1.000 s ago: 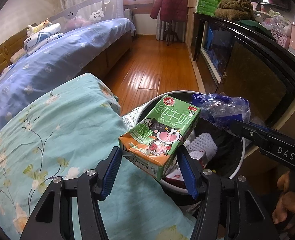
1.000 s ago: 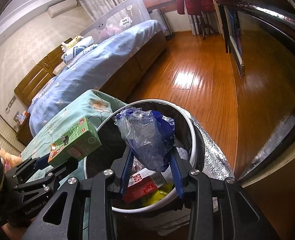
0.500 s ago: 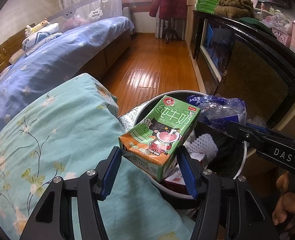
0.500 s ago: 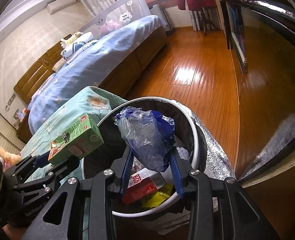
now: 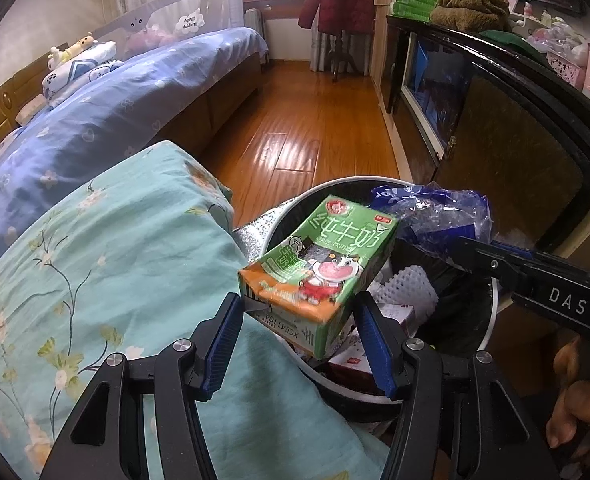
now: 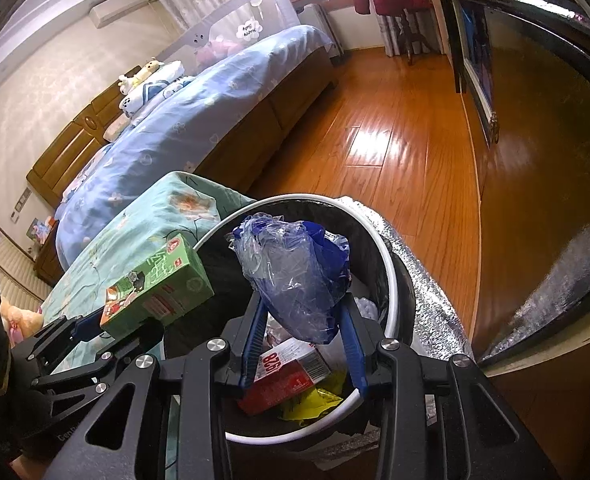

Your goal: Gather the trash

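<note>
Left wrist view: the left gripper clamped the milk carton over the near-left rim of the bin; released there, it could tip onto the quilt

Right wrist view: the right gripper pinched the blue plastic bag above the bin's middle; the light film might cling to the pads

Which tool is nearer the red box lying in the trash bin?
Right. The right tool, holding the blue plastic bag, hangs directly above the red box; the left tool, holding the milk carton, sits at the bin's rim.
</note>
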Available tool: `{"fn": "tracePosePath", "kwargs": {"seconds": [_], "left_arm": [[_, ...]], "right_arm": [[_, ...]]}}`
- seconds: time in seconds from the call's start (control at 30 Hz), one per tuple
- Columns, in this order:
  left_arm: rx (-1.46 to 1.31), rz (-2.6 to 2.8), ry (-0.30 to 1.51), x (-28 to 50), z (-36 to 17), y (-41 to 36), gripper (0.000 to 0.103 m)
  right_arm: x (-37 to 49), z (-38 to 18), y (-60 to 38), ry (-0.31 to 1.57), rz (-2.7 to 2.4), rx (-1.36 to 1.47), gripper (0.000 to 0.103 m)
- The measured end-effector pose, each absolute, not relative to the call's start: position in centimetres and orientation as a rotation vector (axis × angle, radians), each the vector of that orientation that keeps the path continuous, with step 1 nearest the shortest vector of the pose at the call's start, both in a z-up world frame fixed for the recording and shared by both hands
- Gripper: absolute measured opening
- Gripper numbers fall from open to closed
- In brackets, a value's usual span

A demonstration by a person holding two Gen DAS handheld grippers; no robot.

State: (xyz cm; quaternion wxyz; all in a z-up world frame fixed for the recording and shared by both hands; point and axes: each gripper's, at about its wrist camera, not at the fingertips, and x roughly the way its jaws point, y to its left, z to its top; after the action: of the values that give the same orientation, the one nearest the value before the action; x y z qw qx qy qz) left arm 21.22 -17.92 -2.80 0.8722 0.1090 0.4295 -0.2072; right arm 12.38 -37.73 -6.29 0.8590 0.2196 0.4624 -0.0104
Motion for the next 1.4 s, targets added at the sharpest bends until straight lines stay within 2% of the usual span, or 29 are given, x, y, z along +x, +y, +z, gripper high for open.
{"fn": "tracePosePath", "kwargs": {"seconds": [0.17, 0.27, 0.43, 0.5, 0.83, 0.93, 1.0, 1.2, 1.4], "left_arm": [[0.224, -0.443, 0.899, 21.3, -2.8, -18.0, 0.054], [0.228, -0.447, 0.899, 21.1, -2.7, -17.9, 0.054], [0.191, -0.461, 0.894, 20.6, -2.0, -16.9, 0.055], [0.175, -0.464, 0.884, 20.2, -1.7, -16.2, 0.055], [0.055, -0.426, 0.855, 16.1, -1.2, -10.5, 0.056], [0.02, -0.401, 0.835, 14.6, -1.1, -8.7, 0.062], [0.007, -0.38, 0.819, 13.4, -1.0, -7.8, 0.065], [-0.029, -0.331, 0.775, 10.1, -0.3, -4.7, 0.077], [-0.061, -0.287, 0.702, 7.4, 0.8, -2.2, 0.078]], "right_arm": [[12.6, -6.3, -37.9, 0.971, -0.025, 0.462, 0.037], [12.7, -6.3, -37.9, 0.972, -0.027, 0.465, 0.041], [12.1, -6.2, -38.2, 0.959, -0.034, 0.504, 0.052], [11.7, -5.9, -38.1, 0.946, -0.03, 0.515, 0.065], [8.6, -3.7, -35.6, 0.855, -0.024, 0.524, 0.073], [7.6, -3.2, -34.2, 0.836, -0.017, 0.527, 0.081], [6.9, -3.0, -33.2, 0.83, -0.013, 0.527, 0.091], [5.8, -2.4, -30.0, 0.808, 0.011, 0.466, 0.094], [5.3, -0.8, -27.6, 0.731, -0.009, 0.361, 0.094]]}}
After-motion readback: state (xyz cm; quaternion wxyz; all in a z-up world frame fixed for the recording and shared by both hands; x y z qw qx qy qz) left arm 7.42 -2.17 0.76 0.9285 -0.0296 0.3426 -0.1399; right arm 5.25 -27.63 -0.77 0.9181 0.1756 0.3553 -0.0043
